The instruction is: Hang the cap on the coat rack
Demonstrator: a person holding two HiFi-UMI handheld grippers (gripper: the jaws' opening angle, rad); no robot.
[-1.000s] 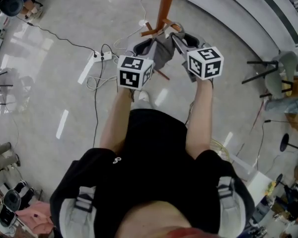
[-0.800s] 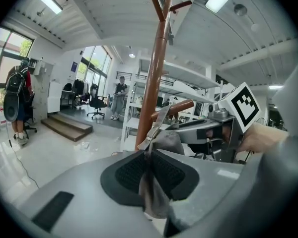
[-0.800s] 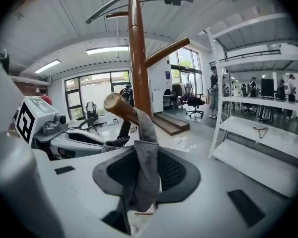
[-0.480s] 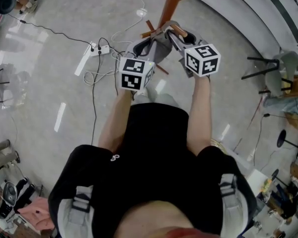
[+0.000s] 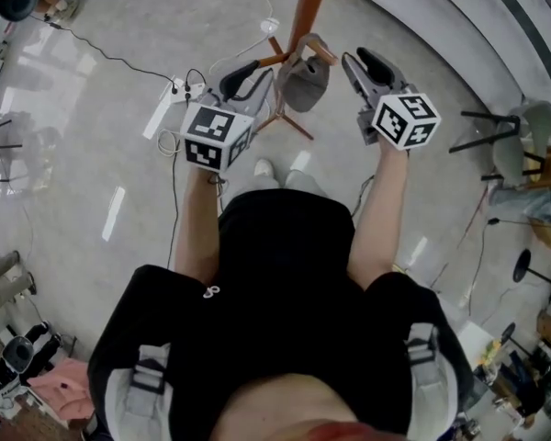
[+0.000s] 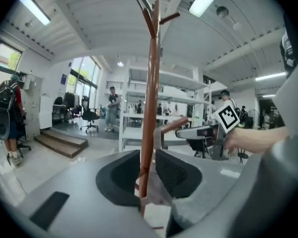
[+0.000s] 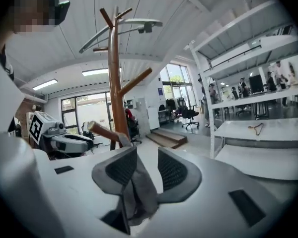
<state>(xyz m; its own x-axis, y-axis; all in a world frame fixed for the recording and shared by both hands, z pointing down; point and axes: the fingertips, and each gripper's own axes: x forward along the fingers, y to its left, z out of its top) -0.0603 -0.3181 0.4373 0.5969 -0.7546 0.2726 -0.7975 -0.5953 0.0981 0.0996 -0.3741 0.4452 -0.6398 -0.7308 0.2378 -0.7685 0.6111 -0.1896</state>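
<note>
The grey cap (image 5: pixel 303 79) hangs from a low peg (image 5: pixel 294 51) of the brown coat rack (image 5: pixel 309 3). My left gripper (image 5: pixel 243 73) is open just left of the cap, with nothing between its fingers. In the left gripper view the rack's pole (image 6: pixel 149 108) shows beyond the gap of the left gripper (image 6: pixel 148 170). My right gripper (image 5: pixel 365 62) stands a little right of the cap. In the right gripper view the jaws of the right gripper (image 7: pixel 146 167) are opening. Cap fabric (image 7: pixel 136 185) shows in their gap, hanging from the peg (image 7: pixel 102 131), and the pads do not press it.
A power strip and cables (image 5: pixel 179 107) lie on the floor left of the rack's base. Stools and a chair (image 5: pixel 500 136) stand at the right. White shelving (image 7: pixel 253 98) and office chairs fill the room behind, and people stand in the background (image 6: pixel 111 108).
Both grippers were at the cap by the peg. The left has moved left and the right has moved right, and the cap now hangs from the peg on its own.
</note>
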